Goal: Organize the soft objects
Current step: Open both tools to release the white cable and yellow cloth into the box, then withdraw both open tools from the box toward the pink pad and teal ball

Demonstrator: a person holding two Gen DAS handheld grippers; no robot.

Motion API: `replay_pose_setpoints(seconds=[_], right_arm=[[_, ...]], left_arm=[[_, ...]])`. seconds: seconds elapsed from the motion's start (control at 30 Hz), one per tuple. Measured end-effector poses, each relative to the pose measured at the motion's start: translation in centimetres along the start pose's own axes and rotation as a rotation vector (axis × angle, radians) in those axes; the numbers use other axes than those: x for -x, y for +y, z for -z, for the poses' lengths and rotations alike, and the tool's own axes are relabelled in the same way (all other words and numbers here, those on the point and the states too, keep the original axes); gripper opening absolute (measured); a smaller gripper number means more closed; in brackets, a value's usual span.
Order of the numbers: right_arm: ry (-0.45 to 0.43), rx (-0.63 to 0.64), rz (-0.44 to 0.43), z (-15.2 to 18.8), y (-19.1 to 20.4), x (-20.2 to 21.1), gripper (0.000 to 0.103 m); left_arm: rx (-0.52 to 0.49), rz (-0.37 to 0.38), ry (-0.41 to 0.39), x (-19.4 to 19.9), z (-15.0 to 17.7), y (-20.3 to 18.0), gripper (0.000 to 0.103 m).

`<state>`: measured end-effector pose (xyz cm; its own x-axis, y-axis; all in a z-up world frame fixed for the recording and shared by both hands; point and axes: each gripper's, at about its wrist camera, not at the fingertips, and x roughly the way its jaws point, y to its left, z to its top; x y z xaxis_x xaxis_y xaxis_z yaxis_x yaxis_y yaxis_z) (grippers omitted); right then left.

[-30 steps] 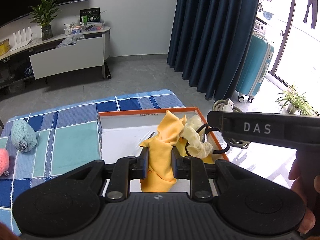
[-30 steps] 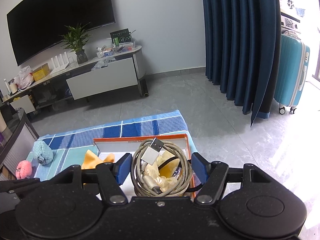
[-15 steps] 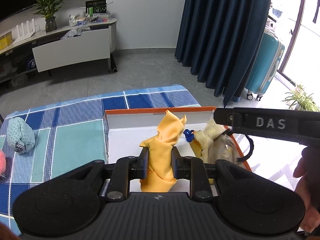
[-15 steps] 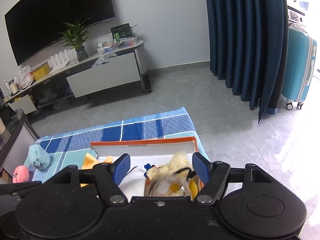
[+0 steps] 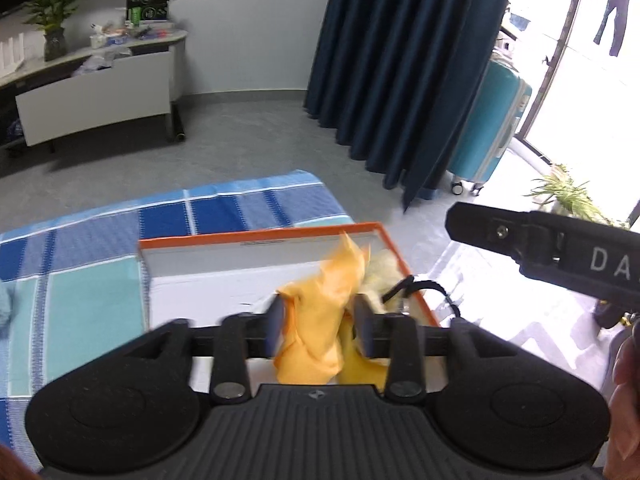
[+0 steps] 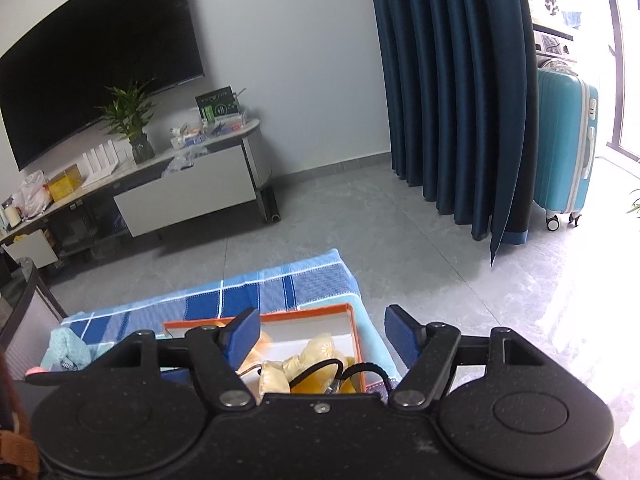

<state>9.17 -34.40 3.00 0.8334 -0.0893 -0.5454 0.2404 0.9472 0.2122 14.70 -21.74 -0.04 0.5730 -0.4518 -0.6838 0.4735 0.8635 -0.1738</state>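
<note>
My left tongs pinch the crumpled orange cloth above the orange-rimmed white box on the blue checked surface. My right tongs are spread wide, holding nothing, over the box's pale yellow fabric and black cable.

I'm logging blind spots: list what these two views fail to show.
- Left wrist: the orange cloth is motion-blurred; its lower end is hidden by the left gripper.
- Right wrist: the near end of the orange-rimmed box and the black cable is hidden behind the right gripper.
- Both: the teal plush is cut off.
</note>
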Motion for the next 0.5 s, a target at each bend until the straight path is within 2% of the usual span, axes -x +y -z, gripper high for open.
replay_pose_setpoints(seconds=[0.03,0.2,0.33,0.5], right_arm=[[-0.006,0.002,0.001,-0.1,0.0,0.2,0.082],[-0.015,0.008,-0.008,-0.2,0.3,1.0,0.082],[-0.018,0.016,-0.025,-0.1,1.1,1.5,0.082],[-0.019,0.038,-0.048,0.1,3.0,2.1,0.082]], left_arm=[[-0.004,-0.007,-0.009,0.1,0.1,-0.1,0.052],[0.006,-0.025,-0.03,1.4,0.6,0.4,0.056],[0.023,-0.066,-0.047,2.7,0.7,1.2,0.064],[0.055,-0.119,-0.062,4.7,1.2,2.6,0.065]])
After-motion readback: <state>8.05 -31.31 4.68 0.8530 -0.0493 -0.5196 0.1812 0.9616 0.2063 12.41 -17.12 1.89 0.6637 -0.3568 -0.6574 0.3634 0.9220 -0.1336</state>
